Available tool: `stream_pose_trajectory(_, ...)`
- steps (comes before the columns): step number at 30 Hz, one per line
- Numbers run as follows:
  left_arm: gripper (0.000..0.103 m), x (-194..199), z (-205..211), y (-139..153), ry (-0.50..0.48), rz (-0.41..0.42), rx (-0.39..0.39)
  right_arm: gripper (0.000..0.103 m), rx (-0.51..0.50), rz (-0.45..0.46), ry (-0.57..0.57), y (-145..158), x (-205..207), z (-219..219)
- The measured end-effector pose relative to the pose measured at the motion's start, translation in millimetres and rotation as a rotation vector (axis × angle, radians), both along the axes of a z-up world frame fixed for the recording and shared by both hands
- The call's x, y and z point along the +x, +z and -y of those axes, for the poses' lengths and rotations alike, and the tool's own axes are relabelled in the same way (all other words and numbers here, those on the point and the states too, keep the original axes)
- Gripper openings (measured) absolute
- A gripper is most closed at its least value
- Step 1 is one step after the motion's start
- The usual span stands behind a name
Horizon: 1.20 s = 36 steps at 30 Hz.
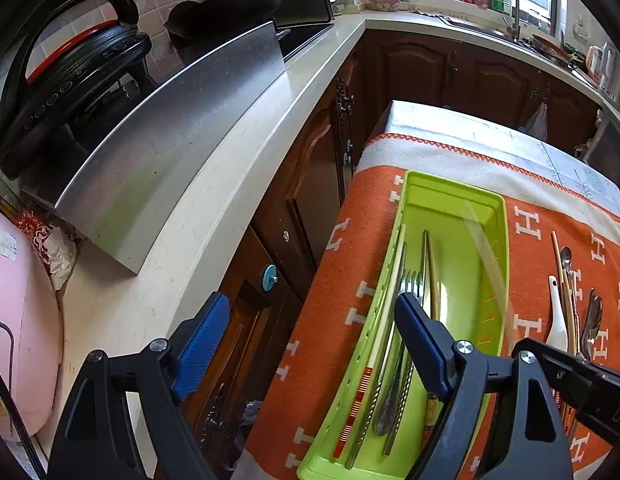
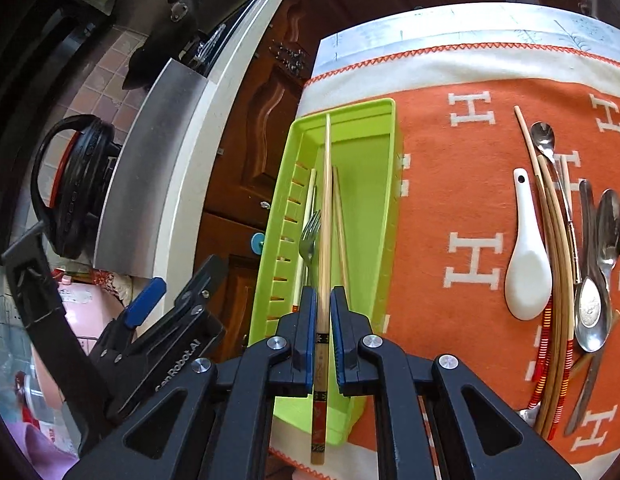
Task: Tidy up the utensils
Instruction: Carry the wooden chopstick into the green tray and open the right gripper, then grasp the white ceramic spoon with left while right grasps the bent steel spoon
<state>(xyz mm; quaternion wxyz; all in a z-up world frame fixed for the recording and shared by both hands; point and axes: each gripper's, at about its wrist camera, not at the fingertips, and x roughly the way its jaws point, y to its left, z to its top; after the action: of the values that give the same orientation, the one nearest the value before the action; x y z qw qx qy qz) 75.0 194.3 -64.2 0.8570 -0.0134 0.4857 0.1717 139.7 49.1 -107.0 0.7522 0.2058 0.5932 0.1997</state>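
A lime-green utensil tray [image 2: 350, 106] lies lengthwise on the orange cloth [image 2: 470, 200]. It holds a fork [image 2: 310, 232], a white chopstick and several other chopsticks along its left side. My right gripper [image 2: 321, 292] is shut on a bamboo chopstick [image 2: 328, 184], which it holds above the tray and in line with it. My left gripper [image 1: 312, 304] stands open with nothing between its fingers, over the tray's [image 1: 486, 200] left rim and the cloth's edge. On the cloth to the right lie a white ceramic spoon [image 2: 526, 272], metal spoons [image 2: 590, 320] and more chopsticks [image 2: 558, 280].
Left of the cloth-covered table runs a pale countertop [image 1: 230, 168] with a steel panel [image 1: 170, 140], a black cooker [image 1: 70, 72] and a pink appliance [image 1: 18, 320]. Dark wooden cabinets [image 1: 310, 184] fill the gap between them. A sink and tap [image 1: 514, 4] are far behind.
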Motion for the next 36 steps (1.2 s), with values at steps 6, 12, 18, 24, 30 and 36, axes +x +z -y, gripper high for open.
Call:
stream_pose_trajectory(6, 0.083, 0.9, 0.5, -3.0, -0.001, -0.005, -0.016, 0.010, -0.002, -0.008, -0.014, -4.9, 2.8, 6.9)
stream_pose_trajectory(12, 0.083, -0.5, 8.5, -2.2, -0.025, -0.004, -0.037, 0.010, -0.034, 0.025, -0.002, 4.6, -3.5, 20.8)
stream_pose_trajectory(18, 0.084, -3.3, 30.3, -1.7, -0.092, -0.002, -0.141, 0.016, -0.115, 0.091, 0.009, 21.0, -20.5, 51.7)
stream_pose_trajectory(24, 0.084, -9.4, 66.7, 1.6, -0.172, 0.004, -0.210, 0.029, -0.185, 0.165, -0.004, 39.0, -43.4, 96.2)
stream_pose_trajectory(30, 0.084, -12.9, 109.0, 10.8, -0.285, 0.018, -0.232, 0.035, -0.256, 0.230, -0.036, 56.4, -65.3, 146.0)
stream_pose_trajectory(36, 0.084, -7.2, 148.5, 8.8, -0.395, 0.000, -0.248, 0.035, -0.278, 0.237, -0.095, 61.8, -73.2, 192.9)
